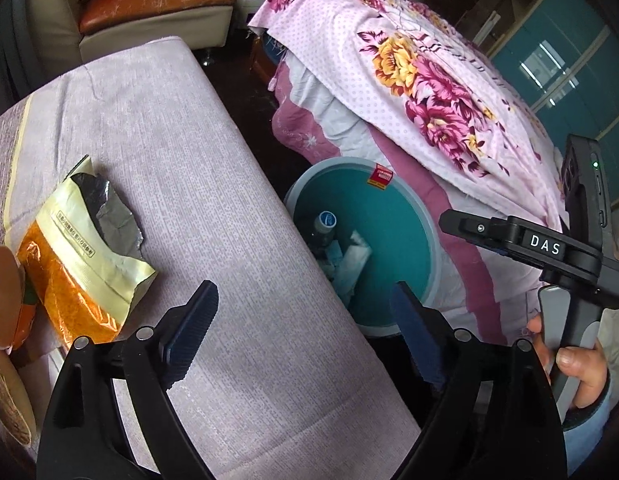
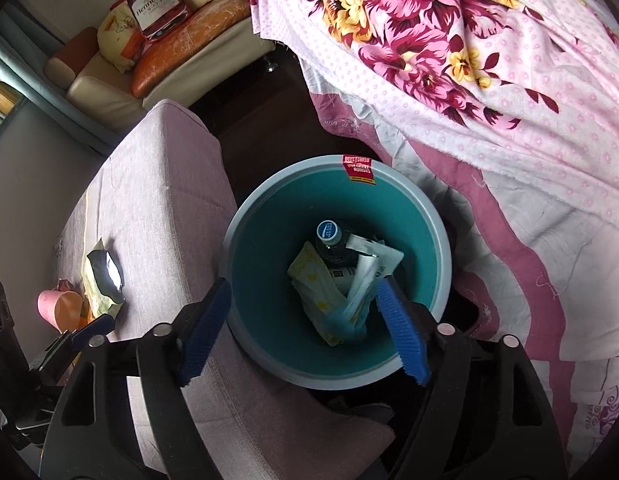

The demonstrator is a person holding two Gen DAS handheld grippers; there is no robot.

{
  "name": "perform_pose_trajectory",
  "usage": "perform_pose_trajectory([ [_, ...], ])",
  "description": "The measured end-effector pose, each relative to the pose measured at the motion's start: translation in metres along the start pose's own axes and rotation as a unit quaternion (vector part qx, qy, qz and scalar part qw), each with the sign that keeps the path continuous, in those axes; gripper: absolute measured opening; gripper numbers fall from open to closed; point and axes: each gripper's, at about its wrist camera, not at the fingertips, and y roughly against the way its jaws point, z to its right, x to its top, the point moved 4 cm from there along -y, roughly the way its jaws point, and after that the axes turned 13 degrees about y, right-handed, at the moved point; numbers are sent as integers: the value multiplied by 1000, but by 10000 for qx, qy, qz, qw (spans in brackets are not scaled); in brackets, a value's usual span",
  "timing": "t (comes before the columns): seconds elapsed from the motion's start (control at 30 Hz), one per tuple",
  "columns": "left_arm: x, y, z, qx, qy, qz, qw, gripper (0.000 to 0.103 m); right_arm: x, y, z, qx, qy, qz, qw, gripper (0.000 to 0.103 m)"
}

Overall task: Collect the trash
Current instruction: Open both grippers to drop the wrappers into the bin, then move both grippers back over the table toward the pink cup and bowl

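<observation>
Both grippers gape empty: the right gripper (image 2: pixel 303 332) hangs over the round teal plastic bin (image 2: pixel 437 224); the left gripper (image 1: pixel 305 332) should swing toward the torn orange-and-cream foil snack bag (image 1: pixel 81 256) on the lilac cloth-covered table (image 1: pixel 213 168), pinching its crumpled edge.

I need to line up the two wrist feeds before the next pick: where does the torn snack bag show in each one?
Left wrist: the snack bag lies at the left edge on the lilac table cover, torn mouth up, left of the left gripper.
Right wrist: the same bag is small at far left, foil lining catching light, beside a pink cup.
Shared landmark: the teal bin with a red sticker on its rim.
</observation>
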Motion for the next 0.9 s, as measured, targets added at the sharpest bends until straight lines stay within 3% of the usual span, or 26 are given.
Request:
perform_pose_trajectory([
  [0.47, -18, 56, -52, 181, 373, 365, 9985, 91, -10, 11, -62, 176, 527, -81, 9984, 80],
  [0.77, -37, 97, -109, 320, 770, 583, 9948, 92, -16, 17, -126, 119, 1356, -79, 9907, 82],
  [0.9, -46, 114, -141, 361, 1029, 709, 9915, 92, -18, 16, -162, -12, 1967, -90, 9804, 82],
])
